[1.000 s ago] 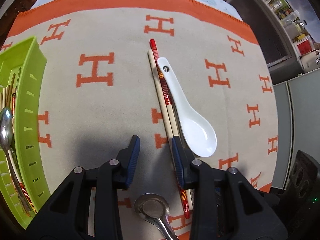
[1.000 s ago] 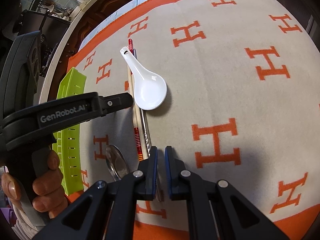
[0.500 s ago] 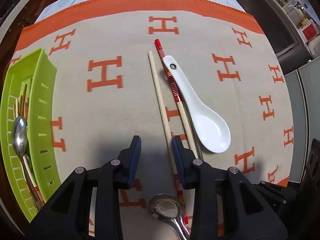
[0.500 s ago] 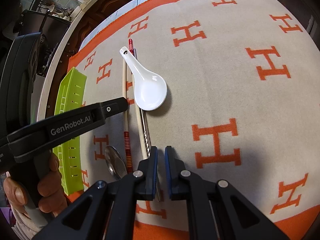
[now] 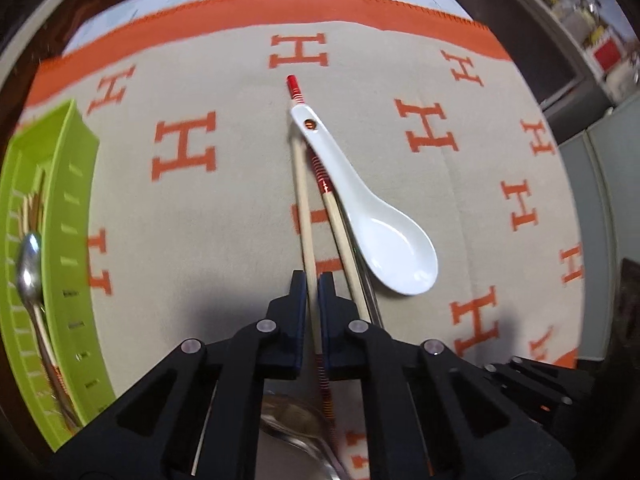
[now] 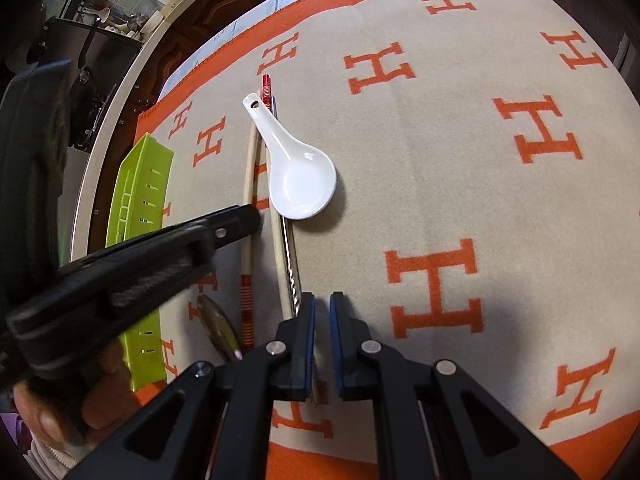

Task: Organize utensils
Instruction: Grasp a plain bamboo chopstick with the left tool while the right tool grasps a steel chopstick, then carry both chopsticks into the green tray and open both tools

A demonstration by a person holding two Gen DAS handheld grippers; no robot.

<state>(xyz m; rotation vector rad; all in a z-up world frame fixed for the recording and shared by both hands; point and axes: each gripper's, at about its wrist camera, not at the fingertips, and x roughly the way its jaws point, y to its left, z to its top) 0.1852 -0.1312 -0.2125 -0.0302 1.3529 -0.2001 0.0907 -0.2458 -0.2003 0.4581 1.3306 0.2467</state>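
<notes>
Surface: beige woven blanket point(image 5: 224, 248) with orange H motifs and an orange border covers the table.
Left wrist view: left gripper point(image 5: 313, 280) has its jaws pinched together on a pale wooden chopstick point(image 5: 301, 184), partway along its shaft. The far end of the chopstick runs up under the handle of the white ceramic spoon point(image 5: 384, 236).
Neighbours: a second chopstick point(image 5: 320, 172), wound with red stripes, lies just beside it, touching the spoon's handle. A metal spoon point(image 5: 296, 432) sits beneath the gripper.
Destination: green slotted plastic tray point(image 5: 76, 216) at the left already holds a steel spoon point(image 5: 28, 268) and some sticks.
Right wrist view: right gripper point(image 6: 322, 308) hovers with jaws nearly together; whether anything is held between them cannot be told. A twisted metal utensil point(image 6: 292, 268) runs toward it.
Advice: lift the chopstick straight and level, drawing it clear of the glossy, smooth spoon so that the spoon is not dragged along.
Handling: the thin round stick may pivot in the pads.
</notes>
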